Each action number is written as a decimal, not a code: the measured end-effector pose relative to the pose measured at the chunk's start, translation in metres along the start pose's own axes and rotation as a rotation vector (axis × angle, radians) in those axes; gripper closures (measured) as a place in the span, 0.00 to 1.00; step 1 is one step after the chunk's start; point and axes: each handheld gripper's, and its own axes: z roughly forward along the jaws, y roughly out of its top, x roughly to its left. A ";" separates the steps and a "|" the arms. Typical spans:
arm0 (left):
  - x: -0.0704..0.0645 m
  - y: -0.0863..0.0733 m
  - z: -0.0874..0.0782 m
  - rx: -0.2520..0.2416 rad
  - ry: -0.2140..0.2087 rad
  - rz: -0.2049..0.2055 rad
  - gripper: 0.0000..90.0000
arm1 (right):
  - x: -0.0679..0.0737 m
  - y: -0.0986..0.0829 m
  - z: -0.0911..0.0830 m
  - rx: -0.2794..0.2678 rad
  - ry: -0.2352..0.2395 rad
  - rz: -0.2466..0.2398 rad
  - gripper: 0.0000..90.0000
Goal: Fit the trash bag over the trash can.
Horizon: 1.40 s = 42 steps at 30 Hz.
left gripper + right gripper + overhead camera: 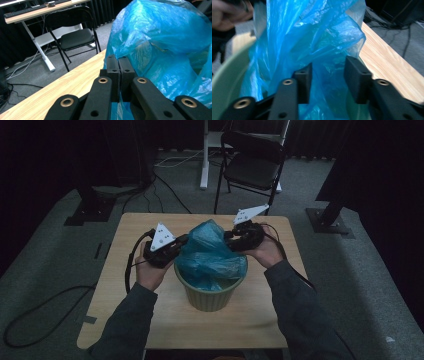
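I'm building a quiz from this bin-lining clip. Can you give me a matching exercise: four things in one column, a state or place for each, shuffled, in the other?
Things:
1. left gripper
2. right gripper
3. bag
4. chair

States or places:
A. blue, bunched up, rising out of the green bin
B. jaws apart with plastic between them
C. on the floor beyond the table
D. jaws shut on plastic

Pairs: 1-D, 2-B, 3-A, 4-C
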 end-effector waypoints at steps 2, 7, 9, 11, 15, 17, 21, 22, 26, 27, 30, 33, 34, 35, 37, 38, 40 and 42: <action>0.000 0.000 0.001 0.006 0.005 -0.004 0.99 | -0.002 0.000 0.000 0.000 0.001 0.013 0.87; 0.009 -0.004 -0.001 0.020 0.027 -0.050 0.99 | -0.005 -0.002 -0.007 0.029 -0.060 0.036 1.00; 0.014 -0.007 -0.002 0.018 0.022 -0.080 0.99 | -0.006 -0.003 -0.011 0.040 -0.076 0.043 1.00; 0.016 -0.009 -0.003 0.013 0.012 -0.097 0.99 | -0.007 -0.004 -0.015 0.031 -0.072 0.050 1.00; 0.014 -0.009 -0.003 0.004 0.000 -0.092 0.99 | -0.008 -0.003 -0.009 0.030 -0.014 0.059 0.72; 0.013 -0.009 -0.003 -0.005 -0.009 -0.089 0.99 | -0.006 -0.002 -0.003 0.029 -0.013 0.044 0.63; 0.009 -0.006 -0.002 -0.017 -0.029 -0.084 0.99 | -0.003 0.001 0.006 0.015 0.003 0.036 0.54; 0.007 -0.005 -0.002 -0.021 -0.031 -0.082 0.99 | -0.002 0.001 0.008 0.023 -0.007 0.036 0.54; 0.005 -0.004 -0.001 -0.023 -0.039 -0.079 0.99 | -0.001 0.005 0.015 0.056 -0.021 0.030 0.84; 0.005 -0.004 -0.002 -0.024 -0.036 -0.083 0.99 | -0.001 0.006 0.015 0.057 -0.025 0.033 0.93; 0.009 -0.006 -0.004 -0.023 -0.022 -0.094 0.99 | -0.001 0.008 0.012 0.073 -0.057 0.039 1.00; 0.015 -0.009 -0.007 -0.018 -0.003 -0.121 0.99 | -0.004 0.005 0.007 0.097 -0.078 0.062 1.00; 0.017 -0.010 -0.008 -0.015 0.003 -0.132 0.99 | -0.005 0.003 0.005 0.103 -0.088 0.069 1.00; 0.019 -0.012 -0.008 -0.008 0.012 -0.139 0.99 | -0.006 0.000 0.002 0.111 -0.093 0.083 1.00; 0.022 -0.015 -0.008 0.009 0.022 -0.147 0.99 | -0.009 -0.006 -0.003 0.129 -0.102 0.101 1.00; 0.023 -0.018 -0.008 0.015 0.028 -0.153 0.99 | -0.009 -0.009 -0.005 0.140 -0.113 0.106 1.00; 0.027 -0.022 -0.008 0.027 0.037 -0.168 0.99 | -0.010 -0.016 -0.009 0.156 -0.122 0.118 1.00; 0.030 -0.026 -0.007 0.036 0.040 -0.185 0.99 | -0.012 -0.022 -0.013 0.166 -0.118 0.124 1.00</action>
